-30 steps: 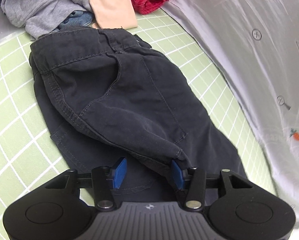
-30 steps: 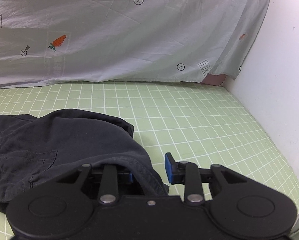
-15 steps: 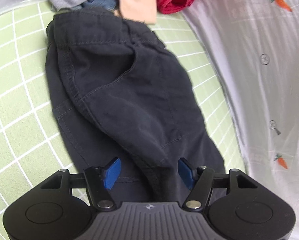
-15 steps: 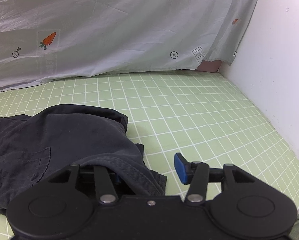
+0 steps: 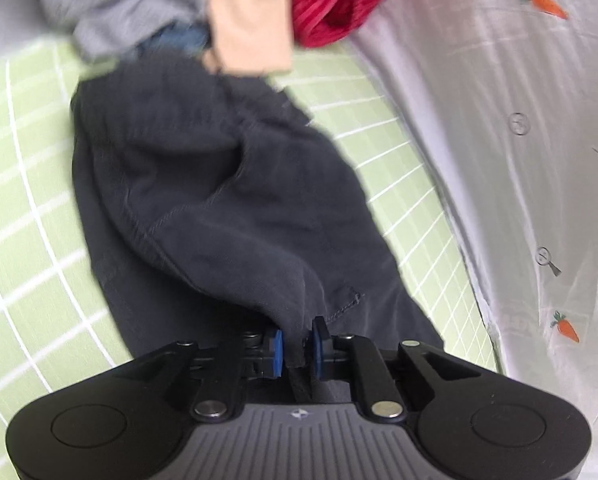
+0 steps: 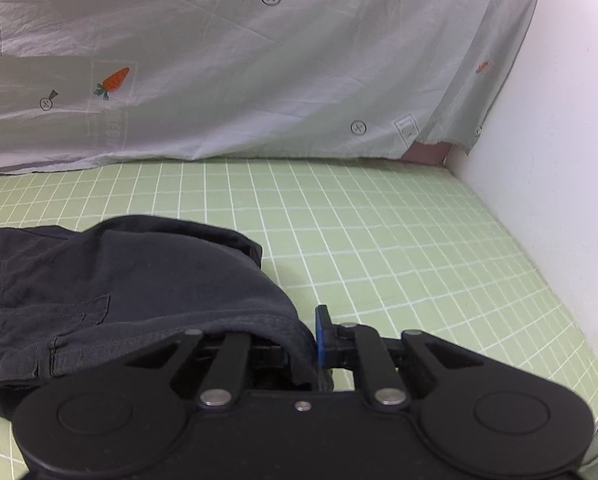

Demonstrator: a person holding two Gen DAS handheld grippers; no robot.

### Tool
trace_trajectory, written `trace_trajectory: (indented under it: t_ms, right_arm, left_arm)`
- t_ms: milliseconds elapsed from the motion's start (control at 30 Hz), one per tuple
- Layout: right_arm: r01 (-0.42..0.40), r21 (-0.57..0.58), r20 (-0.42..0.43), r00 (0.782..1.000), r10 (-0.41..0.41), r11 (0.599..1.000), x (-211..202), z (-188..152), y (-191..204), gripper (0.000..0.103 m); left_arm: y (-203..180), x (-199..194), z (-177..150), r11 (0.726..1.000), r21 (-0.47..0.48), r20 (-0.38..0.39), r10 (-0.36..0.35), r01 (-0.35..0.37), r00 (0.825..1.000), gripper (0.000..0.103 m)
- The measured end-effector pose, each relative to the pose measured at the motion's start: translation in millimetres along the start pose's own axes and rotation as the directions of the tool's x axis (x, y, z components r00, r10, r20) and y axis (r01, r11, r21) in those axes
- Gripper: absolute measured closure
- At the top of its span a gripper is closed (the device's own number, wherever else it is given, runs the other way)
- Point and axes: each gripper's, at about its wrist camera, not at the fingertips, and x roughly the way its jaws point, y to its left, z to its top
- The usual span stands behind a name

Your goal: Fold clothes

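Closest to me, the left gripper (image 5: 298,346) has its blue pads pressed onto a pinch of dark fabric, an edge of the black trousers (image 5: 219,200) drawn up off the mat. The right gripper (image 6: 299,348) has a thick hemmed edge of the same trousers (image 6: 119,280) between its jaws; its right pad sits against the cloth, but the left pad is hidden under the fold, so I cannot tell whether the jaws are truly closed on it. Taking two edges at once looks meant to carry one layer over the other without it bunching, so I judge a fold is being set up.

The trousers lie along the green grid mat (image 6: 379,248), with a pocket seam showing and the lower layer flat beneath the raised one. The left view is blurred, so finer seams are unclear.

Past the far end of the trousers sits a pile of unfolded clothes: a grey garment (image 5: 131,12), a peach garment (image 5: 251,24) and a red ribbed garment (image 5: 339,4). A white carrot-print sheet (image 6: 259,80) hangs behind the mat, probably as a backdrop.
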Motion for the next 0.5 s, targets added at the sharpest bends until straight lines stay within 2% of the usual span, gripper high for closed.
trace_trajectory:
  t_ms: [133,267,333,400,433,467,500]
  right_arm:
    - [-0.011,-0.058,0.095,0.995,0.017,0.998,-9.4,41.3,-1.9,0.093]
    - [-0.001,-0.172,0.218,0.975,0.039,0.985,11.1,101.6,12.3,0.095]
    - [0.014,-0.211,0.259,0.965,0.042,0.977,31.6,133.9,24.8,0.095]
    - [0.058,-0.224,0.314,0.949,0.016,0.973,52.9,160.4,40.4,0.095]
    - [0.084,-0.225,0.333,0.943,-0.004,0.971,64.9,172.0,48.2,0.09]
    - [0.105,-0.233,0.32,0.947,-0.026,0.967,84.4,183.9,56.6,0.085]
    - [0.104,-0.226,0.275,0.961,-0.039,0.969,104.7,189.1,61.2,0.068]
  left_arm:
    - [-45.2,-22.6,17.5,0.986,0.168,0.107,-0.033,0.015,0.994,0.088]
    - [-114.6,-20.8,50.7,0.936,0.352,0.211,-0.064,-0.014,0.975,0.088]
    - [-143.5,-8.6,68.7,0.925,0.38,0.235,-0.067,-0.029,0.97,0.088]
    - [-166.4,17.7,84.8,0.928,0.371,0.232,-0.057,-0.034,0.971,0.087]
    - [-171.7,28.1,91.3,0.932,0.361,0.232,-0.049,-0.039,0.972,0.087]
    - [-176.2,38.6,97.5,0.935,0.352,0.229,-0.038,-0.046,0.973,0.084]
    - [-177.2,49.0,101.9,0.934,0.351,0.214,-0.014,-0.064,0.977,0.081]
